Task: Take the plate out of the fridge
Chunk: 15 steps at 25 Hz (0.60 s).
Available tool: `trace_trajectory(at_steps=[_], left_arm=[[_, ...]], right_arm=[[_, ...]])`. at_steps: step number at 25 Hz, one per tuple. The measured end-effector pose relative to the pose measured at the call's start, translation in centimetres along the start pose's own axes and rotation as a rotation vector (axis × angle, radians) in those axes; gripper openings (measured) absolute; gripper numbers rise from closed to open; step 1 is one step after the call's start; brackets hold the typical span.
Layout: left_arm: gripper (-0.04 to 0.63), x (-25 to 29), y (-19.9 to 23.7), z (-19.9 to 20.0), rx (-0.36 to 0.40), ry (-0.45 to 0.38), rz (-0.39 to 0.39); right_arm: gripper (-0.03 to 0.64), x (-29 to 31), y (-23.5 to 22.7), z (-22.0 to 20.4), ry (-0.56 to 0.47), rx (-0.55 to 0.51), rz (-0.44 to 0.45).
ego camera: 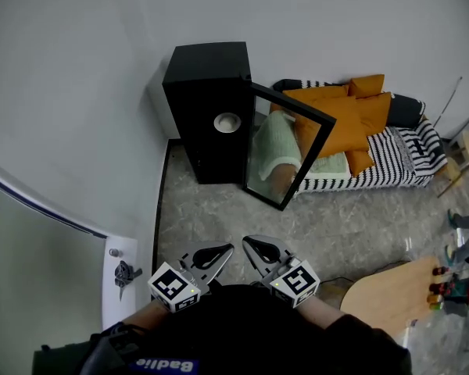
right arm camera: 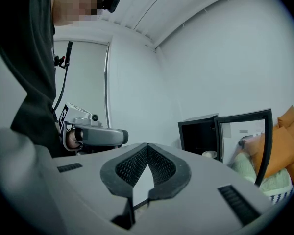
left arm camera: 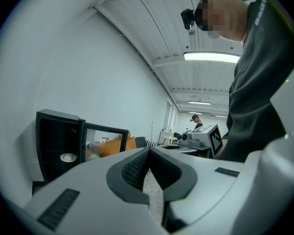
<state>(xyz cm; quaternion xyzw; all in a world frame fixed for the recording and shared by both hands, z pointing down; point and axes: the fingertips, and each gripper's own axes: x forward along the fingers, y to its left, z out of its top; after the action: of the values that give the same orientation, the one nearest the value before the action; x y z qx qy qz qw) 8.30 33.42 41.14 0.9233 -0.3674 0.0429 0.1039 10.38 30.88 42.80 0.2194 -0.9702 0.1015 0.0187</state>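
**Plate in fridge, both grippers shut and well short of it**

Risks first. The plate (ego camera: 227,122) sits on a shelf inside the black fridge (ego camera: 207,73), a white disc against the dark interior. It also shows small in the left gripper view (left arm camera: 67,157) and the right gripper view (right arm camera: 209,154). The glass door (ego camera: 288,148) stands open, angled out over the floor (ego camera: 328,233) on the fridge's right side.

- Door clip: the right gripper (ego camera: 248,244) would prob. come in on the door side. A wide approach could knock the door edge and swing it.
- No grip: both sets of fingers are pressed together. If they reach the plate w/o being spread first, they'd just push it deeper in or off the shelf.
- Slip/tilt: the rim looks thin and smooth. A one-sided pinch could let it droop or slide out on the way back, esp. if dragged over the shelf lip.
- Dark interior: shelf clearance above the plate can't be made out, so a high entry may hit the frame.

Fingers now:
- The left gripper (ego camera: 228,248) is closed, tips meeting (left arm camera: 148,151), nothing btw them.
- The right gripper is the same: tips touch (right arm camera: 147,145), holding nothing.

Both hang side by side near the person's body, pointed toward the fridge, well apart from it, touching nothing. Judged: approach stage only, plate not yet reached.
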Motion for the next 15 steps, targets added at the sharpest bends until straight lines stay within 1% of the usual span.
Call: trace_trajectory(at_steps=[4, 7, 9, 11, 15], left_arm=[[0.008, 0.1, 0.7, 0.0, -0.012, 0.005, 0.020], [0.008, 0.2, 2.1, 0.5, -0.004, -0.001, 0.019], [0.008, 0.5, 3.3, 0.5, -0.028, 0.000, 0.010], [0.008, 0.9, 5.0, 0.7, -0.042, -0.006, -0.004], [0.008, 1.8, 10.0, 1.4, -0.006, -0.008, -0.052]], right_arm=[[0.008, 0.2, -1.0, -0.2, 0.005, 0.012, -0.005], [0.008, 1.4, -1.9, 0.0, 0.013, 0.011, -0.006], [0.008, 2.4, -2.5, -0.1, 0.022, 0.014, -0.019], [0.008, 3.7, -3.3, -0.1, 0.026, 0.012, -0.038], [0.008, 6.9, -5.9, 0.7, 0.031, 0.007, -0.105]])
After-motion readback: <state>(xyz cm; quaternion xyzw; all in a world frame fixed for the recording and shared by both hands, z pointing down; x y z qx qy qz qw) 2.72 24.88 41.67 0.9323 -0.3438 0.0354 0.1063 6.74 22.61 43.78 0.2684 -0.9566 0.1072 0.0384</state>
